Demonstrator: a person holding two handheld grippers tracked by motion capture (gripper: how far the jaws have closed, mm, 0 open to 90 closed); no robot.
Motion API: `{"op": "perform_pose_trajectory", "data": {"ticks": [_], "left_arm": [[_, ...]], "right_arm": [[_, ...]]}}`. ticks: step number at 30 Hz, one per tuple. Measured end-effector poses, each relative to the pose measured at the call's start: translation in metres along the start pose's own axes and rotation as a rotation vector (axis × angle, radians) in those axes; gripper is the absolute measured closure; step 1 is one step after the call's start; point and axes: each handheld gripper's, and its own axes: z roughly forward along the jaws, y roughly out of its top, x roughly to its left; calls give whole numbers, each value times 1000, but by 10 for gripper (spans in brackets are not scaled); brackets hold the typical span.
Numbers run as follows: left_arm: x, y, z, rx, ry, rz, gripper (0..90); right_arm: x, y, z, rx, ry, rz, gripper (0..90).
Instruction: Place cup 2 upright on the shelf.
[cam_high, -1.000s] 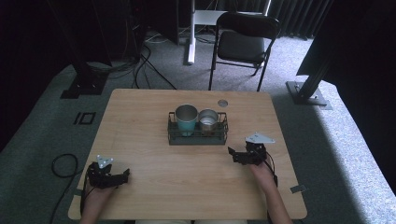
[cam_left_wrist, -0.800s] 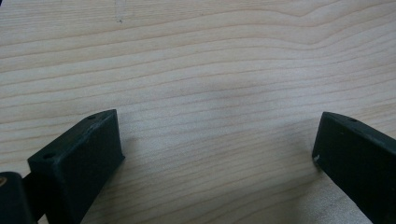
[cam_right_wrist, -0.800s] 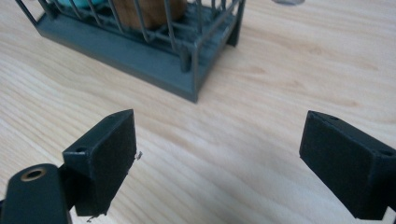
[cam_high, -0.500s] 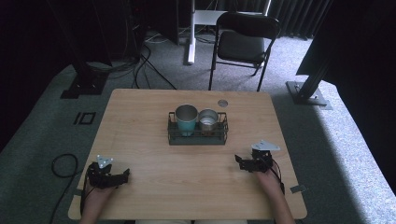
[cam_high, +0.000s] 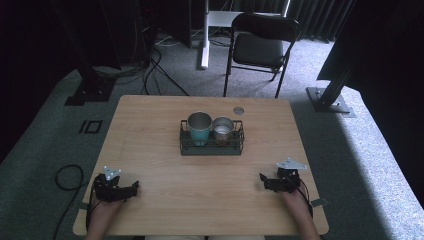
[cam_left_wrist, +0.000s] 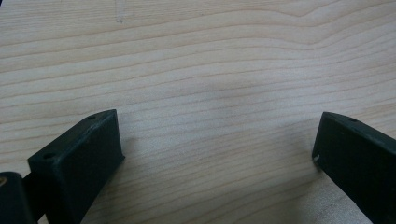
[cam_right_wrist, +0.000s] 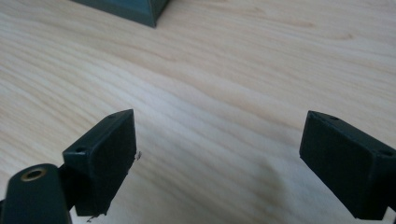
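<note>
Meanwhile, against the picture half a second earlier, the right gripper (cam_high: 263, 179) had drawn back toward the near right corner of the table (cam_high: 150, 130) and sat lower in the high view, while the left gripper (cam_high: 134, 187) had kept its place at the near left corner; the rack and its contents had not shifted. One wire rack (cam_high: 211, 147) stood at the middle of the table and held two cups: one teal cup (cam_high: 199, 129) in its left part and one shorter metal cup (cam_high: 223, 129) just beside it on the right. One small round disc (cam_high: 238, 110) lay on the table behind the rack, apart from it. One folding chair (cam_high: 260, 47) stood on the carpet beyond the far edge. Two grippers were counted, one in each hand, well apart from the rack and from each other. In the left gripper view the left gripper (cam_left_wrist: 215, 149) had its jaws spread wide, released, with bare wood grain between them and nothing grasped. In the right gripper view the right gripper (cam_right_wrist: 219, 154) was likewise spread wide and released over bare table, a dark corner (cam_right_wrist: 135, 9) showing at the top edge, well clear of the jaws
</note>
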Motion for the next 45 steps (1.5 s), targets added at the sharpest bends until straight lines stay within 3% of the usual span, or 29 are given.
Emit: {"op": "perform_pose_trajectory", "data": {"ticks": [11,22,29,45], "left_arm": [[0,0,0,0,0,0,20],[0,0,0,0,0,0,20],[0,0,0,0,0,0,20],[0,0,0,0,0,0,20]], "right_arm": [[-3,-19,-13,14,-50,56,107],[-1,-29,-17,40,-71,43,107],[-4,-33,-21,63,-115,119,107],[-5,-33,-20,63,-116,121,107]]}}
